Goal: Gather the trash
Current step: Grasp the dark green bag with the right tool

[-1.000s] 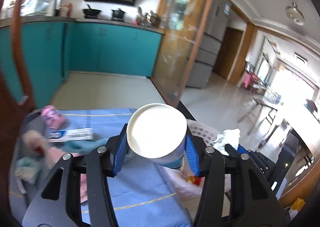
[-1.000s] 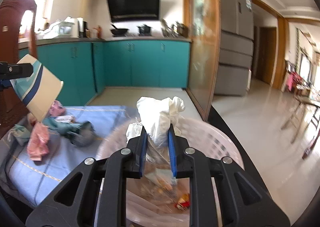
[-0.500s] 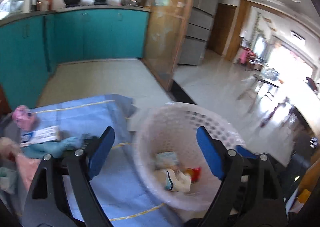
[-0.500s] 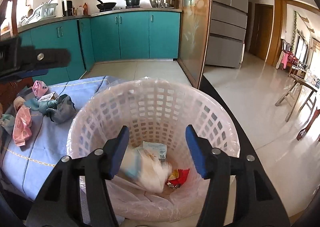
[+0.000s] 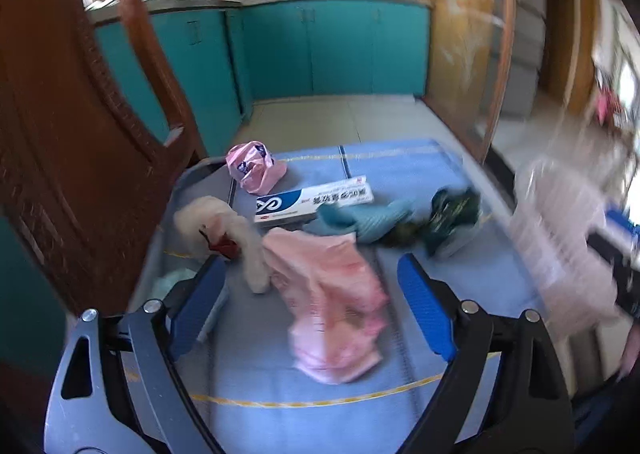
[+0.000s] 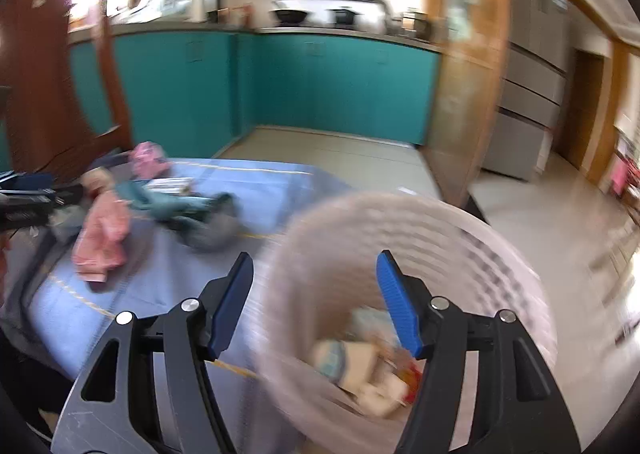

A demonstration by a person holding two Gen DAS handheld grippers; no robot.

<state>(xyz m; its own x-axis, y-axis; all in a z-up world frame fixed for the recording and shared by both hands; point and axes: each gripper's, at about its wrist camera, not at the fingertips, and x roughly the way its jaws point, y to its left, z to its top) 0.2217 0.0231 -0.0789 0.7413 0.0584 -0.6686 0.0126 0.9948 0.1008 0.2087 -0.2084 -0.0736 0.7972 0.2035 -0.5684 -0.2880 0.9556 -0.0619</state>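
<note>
Trash lies on a blue cloth (image 5: 400, 174): a pink plastic bag (image 5: 336, 302), a crumpled pink wrapper (image 5: 252, 166), a white-and-blue toothpaste box (image 5: 312, 198), a teal wrapper (image 5: 360, 216), a dark green packet (image 5: 452, 214) and a beige crumpled piece (image 5: 224, 222). My left gripper (image 5: 310, 278) hovers over the pink bag, its jaws still opening with nothing pressed between them. My right gripper (image 6: 316, 274) hangs over the near rim of the white mesh basket (image 6: 460, 222), jaws opening and empty. The basket holds a paper cup (image 6: 360, 366) and scraps.
A carved wooden chair back (image 5: 80, 114) rises at the left of the table. Teal kitchen cabinets (image 6: 280, 86) stand beyond a tiled floor (image 6: 540, 214). A wood-framed glass partition (image 6: 460, 74) and a grey fridge (image 6: 532, 74) are at the right. The basket (image 5: 560, 238) is at the table's right end.
The left gripper let the paper cup fall into the basket and swung left over the pink bag. The right gripper dropped the white tissue wad into the basket, opened and shifted left.
</note>
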